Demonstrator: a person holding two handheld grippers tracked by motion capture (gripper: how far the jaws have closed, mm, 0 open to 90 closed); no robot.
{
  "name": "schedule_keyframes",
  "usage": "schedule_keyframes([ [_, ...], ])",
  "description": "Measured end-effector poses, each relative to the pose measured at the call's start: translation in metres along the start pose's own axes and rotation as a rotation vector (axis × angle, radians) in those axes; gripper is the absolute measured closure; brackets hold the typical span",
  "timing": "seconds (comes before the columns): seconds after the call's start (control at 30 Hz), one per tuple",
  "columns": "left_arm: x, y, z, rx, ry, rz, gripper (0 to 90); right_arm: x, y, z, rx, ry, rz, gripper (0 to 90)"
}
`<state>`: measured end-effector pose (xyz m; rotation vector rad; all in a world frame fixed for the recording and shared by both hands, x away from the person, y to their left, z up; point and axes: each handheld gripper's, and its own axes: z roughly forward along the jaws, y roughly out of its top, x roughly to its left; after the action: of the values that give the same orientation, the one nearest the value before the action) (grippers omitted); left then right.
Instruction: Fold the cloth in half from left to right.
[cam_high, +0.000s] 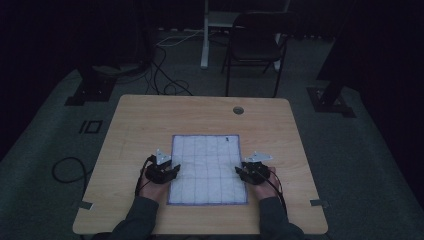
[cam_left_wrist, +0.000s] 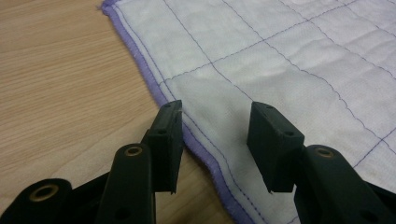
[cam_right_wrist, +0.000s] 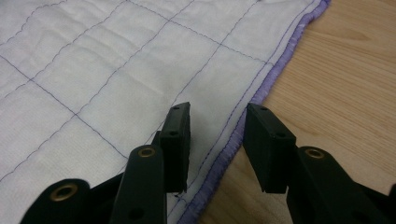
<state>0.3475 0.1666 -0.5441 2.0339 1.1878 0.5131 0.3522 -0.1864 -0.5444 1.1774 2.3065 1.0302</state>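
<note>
No readable text, labels, brands or numbers. Small dark mark on cloth (cam_high: 209, 169) near far edge, too small to read.

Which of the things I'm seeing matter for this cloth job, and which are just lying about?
In play:
quilted cloth
left gripper, jaws open at the cloth's left hem
right gripper, jaws open at its right hem

Lying about:
table underneath
chair
floor cables
</note>
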Motion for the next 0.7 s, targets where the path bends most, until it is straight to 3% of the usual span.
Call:
schedule_keyframes([
  [0.27, 0.0, 0.001, 0.0, -0.003, -0.025, -0.004, 75.3, 0.002, 0.0, -0.001, 0.005, 0.007, -0.001, 62.1],
  [0.37, 0.001, 0.001, 0.0, 0.002, -0.037, -0.005, 83.0, 0.002, -0.001, -0.001, 0.002, 0.028, 0.02, 62.2],
  [0.63, 0.004, 0.002, -0.001, 0.011, -0.038, 0.0, 85.7, 0.002, 0.0, -0.002, -0.005, 0.012, 0.003, 65.9],
  [0.67, 0.009, 0.003, 0.0, 0.019, -0.057, -0.005, 85.7, 0.002, 0.001, -0.002, -0.007, 0.01, -0.002, 67.9],
  [0.7, 0.012, 0.003, 0.0, 0.021, -0.062, -0.01, 85.9, 0.0, 0.003, -0.001, -0.021, 0.002, -0.011, 77.8],
])
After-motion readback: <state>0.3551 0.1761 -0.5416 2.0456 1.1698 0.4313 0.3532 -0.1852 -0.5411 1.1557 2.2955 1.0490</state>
